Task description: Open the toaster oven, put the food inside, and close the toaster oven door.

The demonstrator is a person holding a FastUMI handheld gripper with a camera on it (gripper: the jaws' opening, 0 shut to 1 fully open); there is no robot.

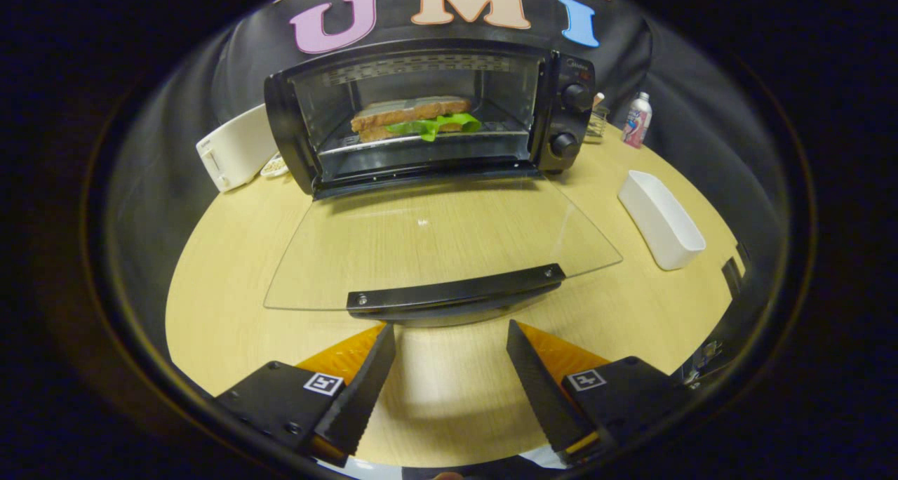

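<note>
A black toaster oven (428, 115) stands at the back of the round wooden table (231, 311). Its glass door (435, 245) lies folded down flat toward me, with a black handle (456, 294) along its near edge. Inside, on the wire rack, rests a sandwich (414, 117) of brown bread with green lettuce sticking out. My gripper (449, 329) is open with nothing between its fingers. The fingertips sit just short of the door handle, one on each side of its middle, not touching it.
A white toaster (235, 147) stands left of the oven, a small dish (273, 165) beside it. Right of the oven are a wire holder (598, 123) and a small bottle (637, 120). A white rectangular tray (661, 218) lies right of the door.
</note>
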